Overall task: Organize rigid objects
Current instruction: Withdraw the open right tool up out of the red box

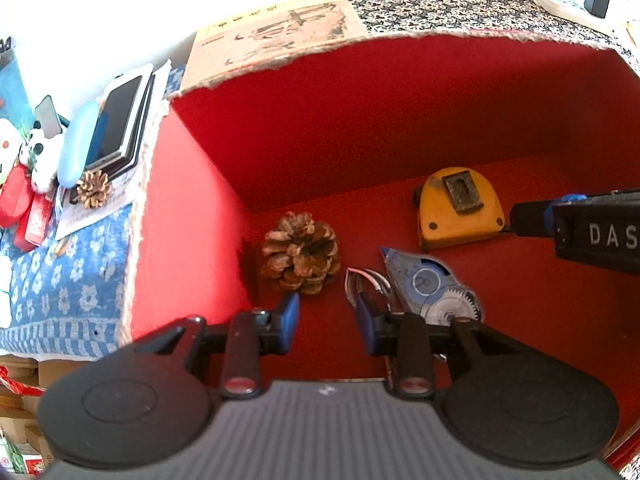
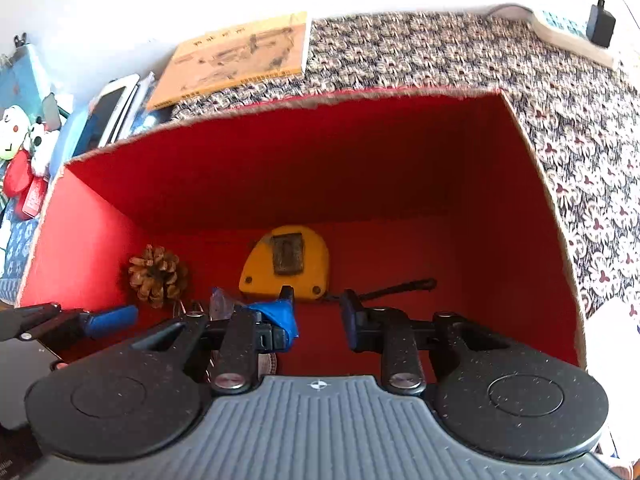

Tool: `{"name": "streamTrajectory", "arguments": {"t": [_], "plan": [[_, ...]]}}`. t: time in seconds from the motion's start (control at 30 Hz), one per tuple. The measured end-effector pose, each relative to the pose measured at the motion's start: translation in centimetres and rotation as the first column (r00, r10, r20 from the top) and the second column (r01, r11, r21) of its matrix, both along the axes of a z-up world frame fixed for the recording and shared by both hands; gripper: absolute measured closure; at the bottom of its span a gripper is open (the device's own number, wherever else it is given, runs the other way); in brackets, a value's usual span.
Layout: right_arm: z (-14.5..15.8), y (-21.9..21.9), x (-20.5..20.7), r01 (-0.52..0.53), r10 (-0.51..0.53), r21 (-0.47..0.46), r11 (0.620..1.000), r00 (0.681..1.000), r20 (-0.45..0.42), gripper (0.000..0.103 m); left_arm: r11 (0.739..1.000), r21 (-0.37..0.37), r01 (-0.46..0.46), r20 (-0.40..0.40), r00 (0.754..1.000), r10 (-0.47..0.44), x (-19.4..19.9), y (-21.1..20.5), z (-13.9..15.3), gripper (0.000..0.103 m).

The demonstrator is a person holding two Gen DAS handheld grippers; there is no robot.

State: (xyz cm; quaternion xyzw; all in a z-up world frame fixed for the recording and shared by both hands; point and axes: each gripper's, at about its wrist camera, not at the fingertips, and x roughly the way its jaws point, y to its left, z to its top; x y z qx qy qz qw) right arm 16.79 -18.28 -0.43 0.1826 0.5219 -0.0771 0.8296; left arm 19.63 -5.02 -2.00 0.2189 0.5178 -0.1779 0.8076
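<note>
A red-lined cardboard box (image 1: 320,128) (image 2: 280,176) holds a brown pinecone (image 1: 300,254) (image 2: 158,276), a yellow tape measure (image 1: 460,208) (image 2: 288,264), a blue see-through correction-tape dispenser (image 1: 432,284) (image 2: 222,300) and a small wire bundle (image 1: 368,280). My left gripper (image 1: 326,316) hangs open over the box floor, with the pinecone just ahead on the left and the dispenser on the right. My right gripper (image 2: 318,312) is also open and empty, right in front of the tape measure. A thin black stick (image 2: 400,288) lies beyond its right finger.
Outside the box on the left lie a second pinecone (image 1: 93,188), stacked tablets (image 1: 120,128), a light blue case (image 1: 76,144) and plush toys (image 1: 40,152). A yellowish book (image 2: 240,60) and a black charger (image 2: 600,24) sit on the patterned cloth (image 2: 440,48) behind.
</note>
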Motion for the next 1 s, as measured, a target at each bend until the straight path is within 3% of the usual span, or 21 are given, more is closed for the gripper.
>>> {"name": "streamTrajectory", "arguments": {"t": [0.47,0.7,1.0], "plan": [[-0.2,-0.1,0.0,-0.037,0.036,0.066,0.997,0.999,0.008,0.096,1.0,0.019,-0.01,0.043,0.999,0.009,-0.4,0.0,0.1,0.064],[-0.7,-0.8,0.5,-0.054,0.061,0.143,0.988,0.997,-0.045,0.095,0.997,0.08,0.005,0.015,1.0,-0.006,-0.4,-0.6,-0.2,0.047],[-0.6,-1.1,0.4,-0.073,0.08,0.156,0.985,0.996,-0.039,0.095,0.994,0.106,-0.029,0.026,0.999,0.026,-0.9,-0.7,-0.1,0.046]]}}
